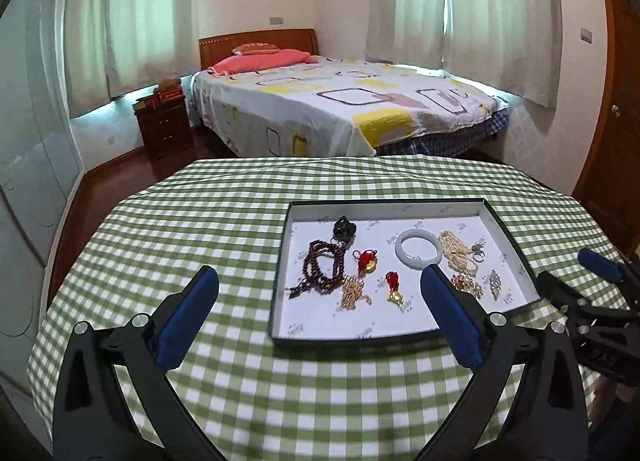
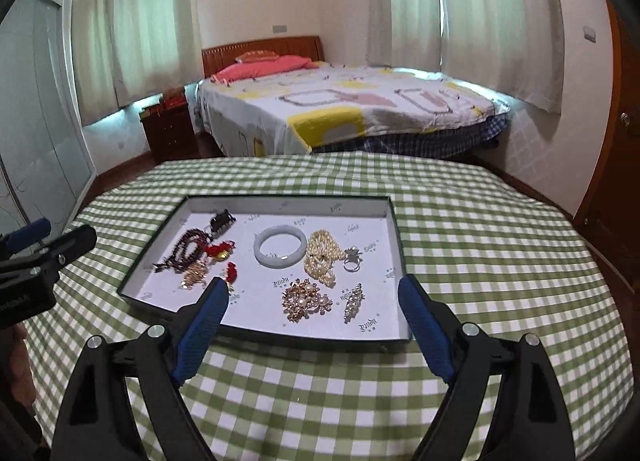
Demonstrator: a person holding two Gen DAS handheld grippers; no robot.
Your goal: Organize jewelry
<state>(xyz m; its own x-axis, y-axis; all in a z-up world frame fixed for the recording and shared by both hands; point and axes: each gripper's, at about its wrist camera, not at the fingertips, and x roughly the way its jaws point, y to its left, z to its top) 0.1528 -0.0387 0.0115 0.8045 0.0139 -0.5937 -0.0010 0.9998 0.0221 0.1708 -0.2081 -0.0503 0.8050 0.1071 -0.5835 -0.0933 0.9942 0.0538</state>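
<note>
A shallow dark-rimmed tray (image 1: 384, 203) (image 2: 280, 197) with a white lining sits on the green checked tablecloth. In it lie a white bangle (image 1: 418, 235) (image 2: 280, 229), dark red beads (image 1: 324, 265) (image 2: 188, 251), a pearl strand (image 1: 456, 253) (image 2: 322, 257), a gold brooch (image 2: 306, 301), a silver clip (image 2: 354, 303), a ring (image 2: 351, 259) and red-and-gold charms (image 1: 368, 263). My left gripper (image 1: 318, 277) hangs open above the tray's near left corner. My right gripper (image 2: 313, 287) hangs open over the tray's near edge. Neither holds anything.
The round table (image 1: 240, 381) drops off on all sides. Beyond it stand a bed (image 1: 340, 109) and a dark nightstand (image 1: 164, 129). A wooden door (image 1: 616, 101) is at the right, and pale sliding panels (image 1: 28, 141) at the left.
</note>
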